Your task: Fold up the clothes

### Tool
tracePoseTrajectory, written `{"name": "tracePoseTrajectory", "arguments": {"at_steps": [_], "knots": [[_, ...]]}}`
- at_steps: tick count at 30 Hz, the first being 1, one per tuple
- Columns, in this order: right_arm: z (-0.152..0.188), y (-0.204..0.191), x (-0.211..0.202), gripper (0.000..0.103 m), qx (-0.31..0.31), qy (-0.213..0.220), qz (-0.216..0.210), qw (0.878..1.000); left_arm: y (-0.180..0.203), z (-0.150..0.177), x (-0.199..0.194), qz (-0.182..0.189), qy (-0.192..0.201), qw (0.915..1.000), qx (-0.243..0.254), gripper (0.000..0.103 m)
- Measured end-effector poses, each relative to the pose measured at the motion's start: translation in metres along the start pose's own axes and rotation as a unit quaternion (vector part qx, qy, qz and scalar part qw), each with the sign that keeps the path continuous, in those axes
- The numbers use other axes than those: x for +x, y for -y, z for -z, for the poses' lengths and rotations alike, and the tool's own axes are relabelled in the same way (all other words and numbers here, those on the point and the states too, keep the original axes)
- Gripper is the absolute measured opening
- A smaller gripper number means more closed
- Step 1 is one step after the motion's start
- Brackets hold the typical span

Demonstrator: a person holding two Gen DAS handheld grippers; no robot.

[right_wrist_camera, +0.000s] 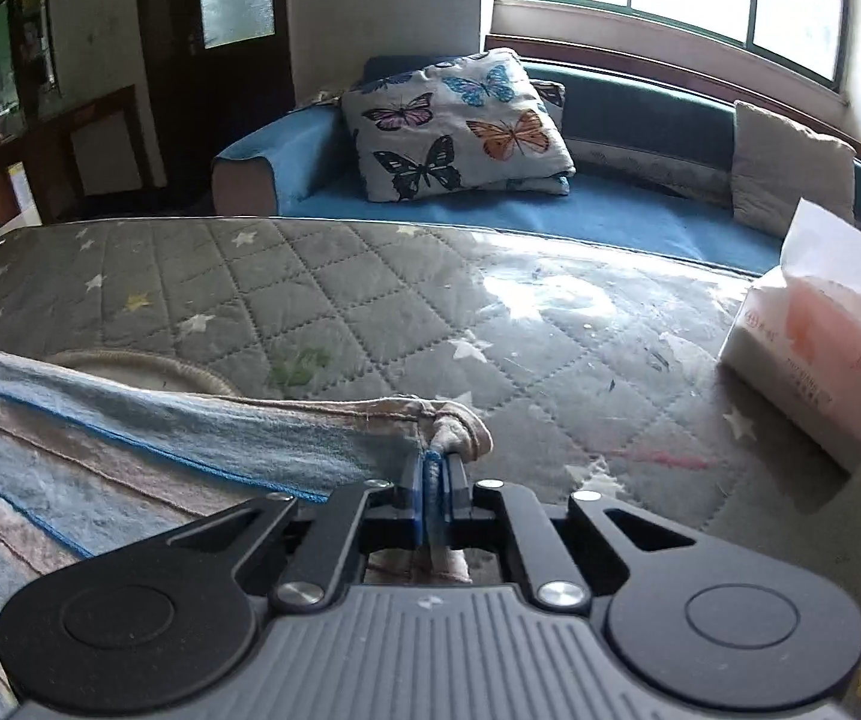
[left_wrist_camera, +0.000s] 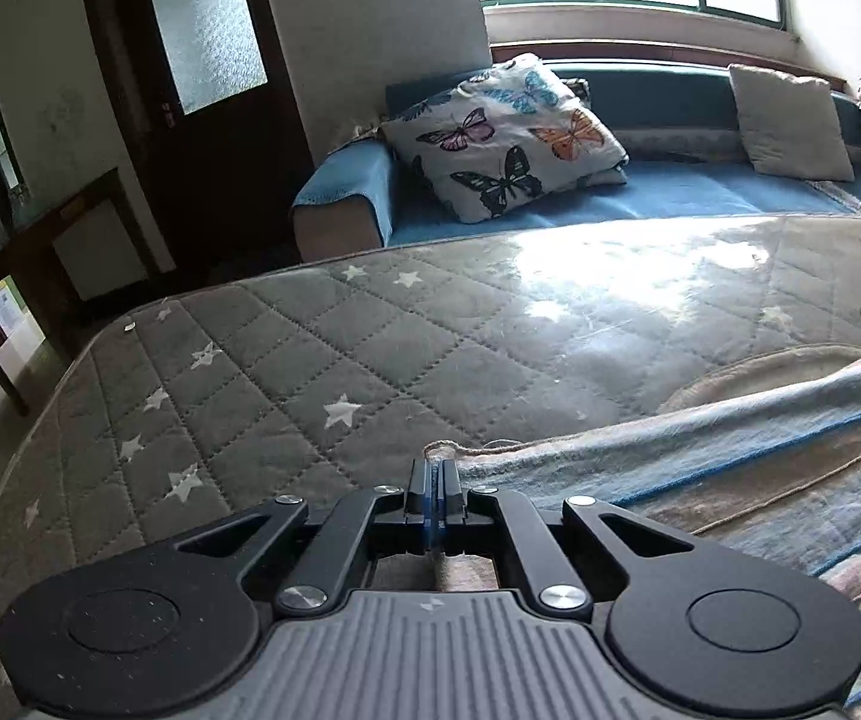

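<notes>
A striped garment (left_wrist_camera: 730,468) in pale blue, pink and beige lies on the grey quilted mattress (left_wrist_camera: 370,348). Its beige neckline shows beyond the folded edge. In the left wrist view my left gripper (left_wrist_camera: 434,468) is shut on the garment's left corner, with cloth pinched between the blue pads. In the right wrist view the same garment (right_wrist_camera: 100,468) spreads to the left, and my right gripper (right_wrist_camera: 434,462) is shut on its right corner, a bunched bit of beige hem poking out past the fingertips. The two grippers hold opposite ends of the same upper edge.
A white and pink tissue pack (right_wrist_camera: 820,348) stands on the mattress at the right. Behind the mattress (right_wrist_camera: 490,312) is a blue sofa (left_wrist_camera: 670,192) with a butterfly pillow (left_wrist_camera: 502,138) and a beige cushion (left_wrist_camera: 790,120). A dark door (left_wrist_camera: 202,90) and shelves are at the left.
</notes>
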State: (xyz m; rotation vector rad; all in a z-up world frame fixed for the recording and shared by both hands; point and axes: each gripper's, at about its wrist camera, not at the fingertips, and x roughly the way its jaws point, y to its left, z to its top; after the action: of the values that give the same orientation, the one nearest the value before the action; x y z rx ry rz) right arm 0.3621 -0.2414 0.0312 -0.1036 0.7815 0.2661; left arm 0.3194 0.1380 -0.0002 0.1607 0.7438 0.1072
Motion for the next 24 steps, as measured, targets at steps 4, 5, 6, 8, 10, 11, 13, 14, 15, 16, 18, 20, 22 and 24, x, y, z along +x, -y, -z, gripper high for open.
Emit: {"name": "tracePoseTrajectory", "arguments": {"at_steps": [4, 5, 6, 8, 10, 11, 13, 14, 15, 16, 18, 20, 22, 24], "knots": [[0.000, 0.001, 0.003, 0.024, -0.007, -0.004, 0.012, 1.000, -0.001, 0.001, 0.006, -0.008, -0.011, 0.9999, 0.003, 0.006], [-0.001, 0.003, 0.001, 0.025, -0.007, -0.005, 0.013, 1.000, -0.002, 0.001, 0.005, -0.008, -0.014, 0.9999, 0.001, 0.007], [-0.001, 0.003, -0.001, 0.025, -0.007, -0.006, 0.014, 1.000, -0.004, 0.002, 0.002, -0.008, -0.017, 0.9998, -0.002, 0.007], [0.000, 0.001, -0.010, 0.030, -0.016, -0.007, 0.010, 1.000, -0.008, 0.003, -0.004, -0.009, -0.020, 0.9997, -0.003, 0.008], [0.003, -0.005, -0.020, 0.039, -0.025, -0.007, 0.003, 1.000, -0.011, 0.005, -0.014, -0.013, -0.021, 0.9997, 0.000, 0.019], [0.004, -0.008, -0.024, 0.040, -0.030, -0.008, -0.001, 1.000, -0.013, 0.008, -0.020, -0.013, -0.020, 0.9997, 0.000, 0.035], [0.007, -0.018, -0.034, 0.048, -0.043, -0.012, -0.013, 0.999, -0.015, 0.013, -0.034, -0.012, -0.018, 0.9998, -0.001, 0.042], [0.010, -0.023, -0.039, 0.050, -0.049, -0.014, -0.021, 0.998, -0.017, 0.015, -0.040, -0.011, -0.017, 0.9998, -0.001, 0.043], [0.013, -0.030, -0.045, 0.051, -0.056, -0.016, -0.028, 0.998, -0.018, 0.018, -0.047, -0.010, -0.017, 0.9998, -0.001, 0.049], [0.017, -0.036, -0.049, 0.052, -0.063, -0.018, -0.036, 0.997, -0.019, 0.021, -0.054, -0.010, -0.016, 0.9998, -0.002, 0.052], [0.025, -0.050, -0.059, 0.055, -0.079, -0.025, -0.053, 0.995, -0.020, 0.030, -0.068, -0.004, -0.014, 0.9999, -0.001, 0.057], [0.037, -0.067, -0.070, 0.059, -0.098, -0.030, -0.072, 0.992, -0.019, 0.041, -0.082, 0.004, -0.015, 0.9999, -0.001, 0.061], [0.049, -0.084, -0.080, 0.061, -0.115, -0.035, -0.091, 0.989, -0.015, 0.054, -0.094, 0.007, -0.016, 0.9998, 0.007, 0.065], [0.060, -0.100, -0.088, 0.065, -0.129, -0.037, -0.108, 0.985, -0.010, 0.066, -0.105, 0.008, -0.016, 0.9997, 0.015, 0.068]]}}
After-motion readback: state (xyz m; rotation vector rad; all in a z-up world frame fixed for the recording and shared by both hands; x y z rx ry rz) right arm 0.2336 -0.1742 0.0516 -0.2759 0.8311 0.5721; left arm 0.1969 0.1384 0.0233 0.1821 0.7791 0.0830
